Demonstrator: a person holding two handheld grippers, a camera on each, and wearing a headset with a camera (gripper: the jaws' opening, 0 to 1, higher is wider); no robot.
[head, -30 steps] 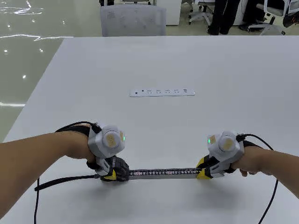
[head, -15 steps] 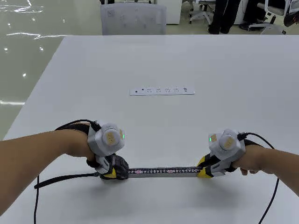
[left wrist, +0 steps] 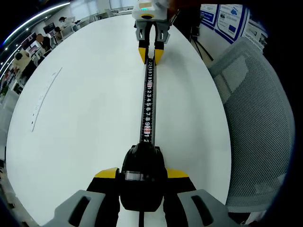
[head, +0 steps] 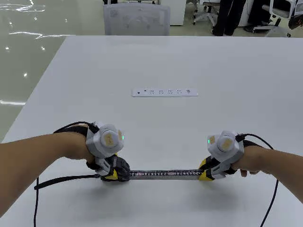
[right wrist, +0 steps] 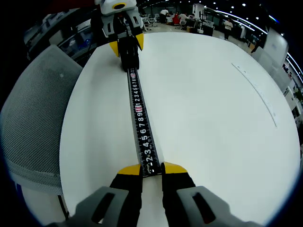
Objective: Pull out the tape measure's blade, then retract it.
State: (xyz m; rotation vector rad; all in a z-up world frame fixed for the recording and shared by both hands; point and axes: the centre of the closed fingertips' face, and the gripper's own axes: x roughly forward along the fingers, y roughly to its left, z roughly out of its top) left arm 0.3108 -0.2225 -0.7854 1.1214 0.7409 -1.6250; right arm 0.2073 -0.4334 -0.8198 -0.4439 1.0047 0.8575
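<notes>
Left gripper (left wrist: 142, 173) is clamping the tape measure case (left wrist: 142, 158); right gripper (right wrist: 151, 169) is pinching the tip of the blade (right wrist: 139, 118); the blade is stretching straight between them, low along the white table (head: 189, 61), its drawn length matching a second ago; power strip (head: 164, 92) is lying well beyond.

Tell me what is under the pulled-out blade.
Bare white table shows beneath the blade along its length. What lies under its tip, clamped in the right gripper's fingers, is covered.
</notes>
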